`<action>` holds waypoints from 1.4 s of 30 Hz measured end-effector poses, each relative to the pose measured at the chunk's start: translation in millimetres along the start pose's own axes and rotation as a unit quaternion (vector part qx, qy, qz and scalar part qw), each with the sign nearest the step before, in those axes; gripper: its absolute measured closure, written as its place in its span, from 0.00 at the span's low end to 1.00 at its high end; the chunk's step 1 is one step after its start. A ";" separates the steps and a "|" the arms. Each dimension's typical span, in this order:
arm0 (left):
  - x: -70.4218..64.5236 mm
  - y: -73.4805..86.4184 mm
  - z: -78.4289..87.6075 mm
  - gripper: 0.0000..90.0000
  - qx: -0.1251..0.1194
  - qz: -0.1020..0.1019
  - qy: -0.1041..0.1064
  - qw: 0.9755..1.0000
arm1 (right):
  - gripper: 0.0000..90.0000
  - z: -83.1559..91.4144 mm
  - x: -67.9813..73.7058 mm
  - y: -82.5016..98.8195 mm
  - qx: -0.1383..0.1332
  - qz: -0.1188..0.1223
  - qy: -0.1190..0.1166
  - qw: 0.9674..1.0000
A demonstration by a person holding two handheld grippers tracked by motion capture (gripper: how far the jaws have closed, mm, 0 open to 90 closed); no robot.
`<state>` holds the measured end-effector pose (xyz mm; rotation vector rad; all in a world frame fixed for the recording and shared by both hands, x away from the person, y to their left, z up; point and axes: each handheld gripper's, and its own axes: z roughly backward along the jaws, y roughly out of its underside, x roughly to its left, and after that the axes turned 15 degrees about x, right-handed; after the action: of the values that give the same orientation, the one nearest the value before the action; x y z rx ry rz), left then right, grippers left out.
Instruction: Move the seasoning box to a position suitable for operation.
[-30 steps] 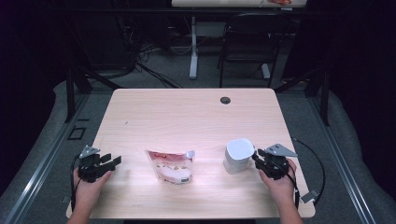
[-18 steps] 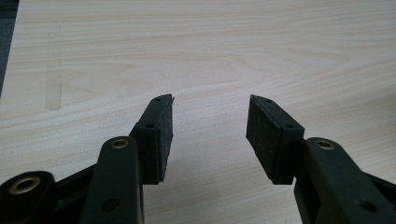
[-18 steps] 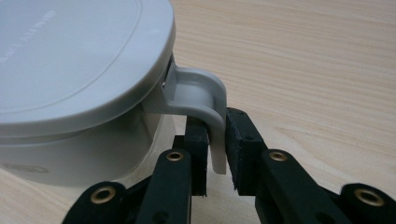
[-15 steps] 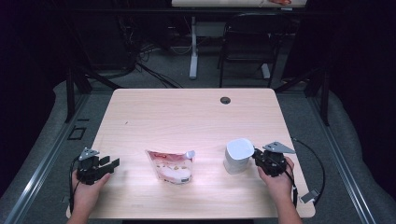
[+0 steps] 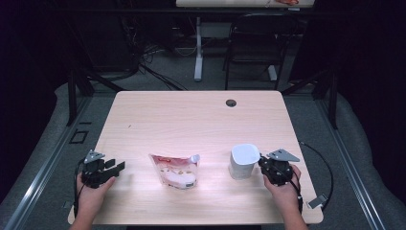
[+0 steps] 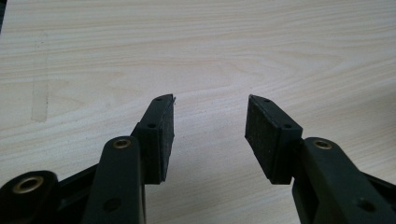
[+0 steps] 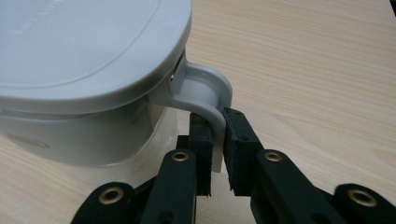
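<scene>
A white lidded container (image 5: 243,161) with a handle (image 7: 205,91) stands on the table's right front. My right gripper (image 5: 266,165) is shut on that handle; in the right gripper view the two black pads (image 7: 236,135) clamp the handle's lower part. A pink and white spouted pouch (image 5: 175,169) lies flat in the middle front, its white cap pointing right. My left gripper (image 5: 117,166) rests near the left front edge, to the left of the pouch and apart from it. Its jaws stand open over bare wood, with nothing between the fingers (image 6: 159,135).
The light wood table (image 5: 191,120) has a round cable hole (image 5: 231,103) near its back edge. Beyond the table stand a dark chair (image 5: 253,43) and a white desk leg (image 5: 198,48). A cable (image 5: 325,167) trails off the right gripper past the table's right edge.
The right gripper has edged slightly left against the container's handle. The left gripper has shifted a little. The pouch has stayed put.
</scene>
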<state>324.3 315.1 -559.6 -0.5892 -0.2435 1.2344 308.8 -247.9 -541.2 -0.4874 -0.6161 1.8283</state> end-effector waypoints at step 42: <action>-26.4 4.6 8.1 0.59 -0.010 -0.023 0.011 1.000 | 0.91 25.3 52.0 25.1 0.011 0.025 -0.043 0.999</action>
<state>308.0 293.7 -551.8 -0.6111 -0.2504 1.1812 258.4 -210.0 -538.8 -0.4153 -0.6461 1.9102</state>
